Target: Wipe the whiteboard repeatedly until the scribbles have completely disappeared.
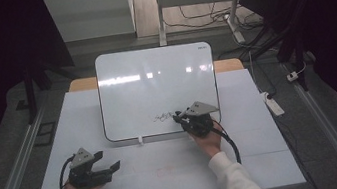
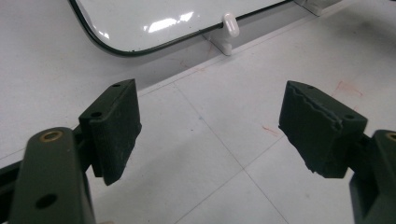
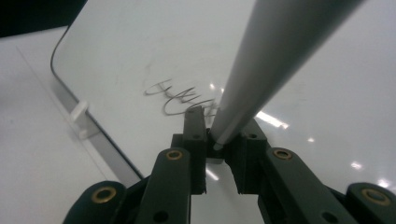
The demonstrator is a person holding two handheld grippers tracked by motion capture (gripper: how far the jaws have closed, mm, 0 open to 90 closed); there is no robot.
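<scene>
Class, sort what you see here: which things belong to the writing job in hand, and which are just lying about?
In the job:
- whiteboard, with a scribble on it
- grey marker, clamped in the right gripper

Lying about:
- left gripper, jaws open, idle over the table
- white power strip on the floor
- cables behind the table

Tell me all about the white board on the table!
The white board is a glossy white rectangle with rounded corners and a thin dark rim. It lies on the white table and mirrors ceiling lights. A dark scribble sits near its front edge, beside the right tool, which grips a grey pen.
</scene>
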